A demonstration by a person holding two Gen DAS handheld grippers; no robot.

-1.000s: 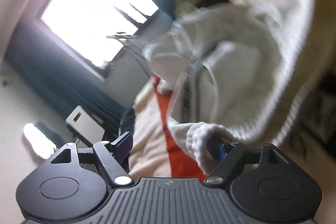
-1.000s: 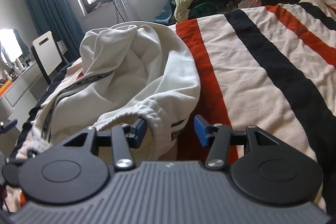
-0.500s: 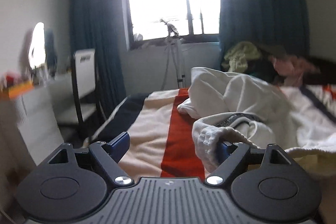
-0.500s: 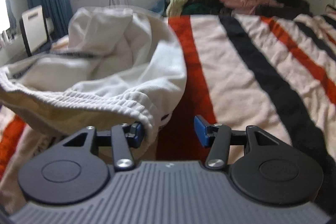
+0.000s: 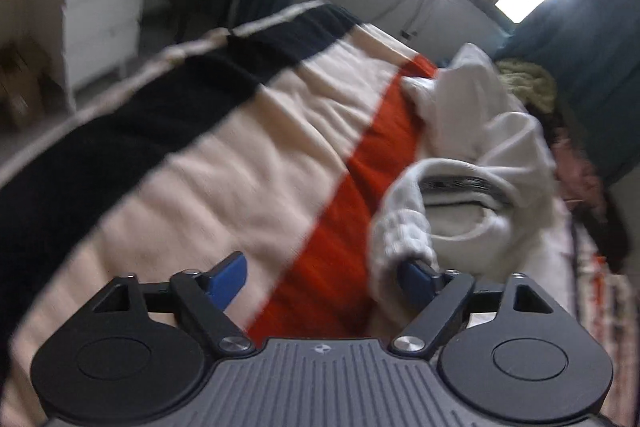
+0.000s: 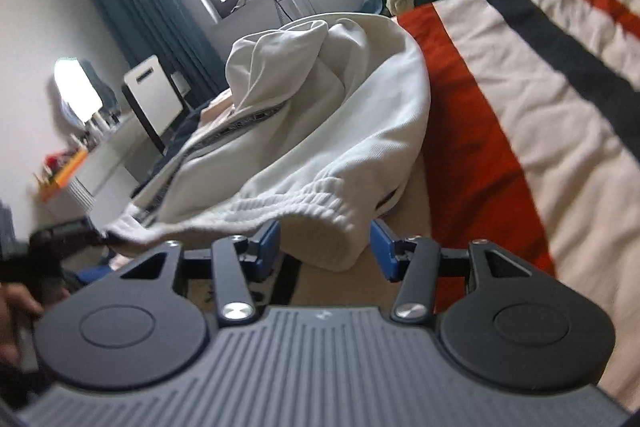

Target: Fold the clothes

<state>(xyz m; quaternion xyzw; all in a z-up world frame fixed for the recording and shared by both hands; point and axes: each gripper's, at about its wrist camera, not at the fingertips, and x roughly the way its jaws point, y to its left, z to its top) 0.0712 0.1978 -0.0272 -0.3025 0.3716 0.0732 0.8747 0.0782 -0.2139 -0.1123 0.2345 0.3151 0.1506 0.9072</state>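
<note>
We have a white hooded garment (image 6: 320, 131) bunched in a heap on the striped bedspread (image 6: 520, 99), its ribbed hem (image 6: 304, 215) stretched toward us. Our right gripper (image 6: 325, 247) has its fingers apart, with the hem's corner sagging between them, touching neither pad firmly. Our left gripper (image 5: 320, 275) is also spread wide; a ribbed cuff (image 5: 404, 231) drapes over its right finger, hooked rather than pinched (the view is blurred, so we say this cautiously). We judge the garment unfolded and either being taken up or let go along its hem. Any grasp calls for closing on the ribbing itself, both ends level.
</note>
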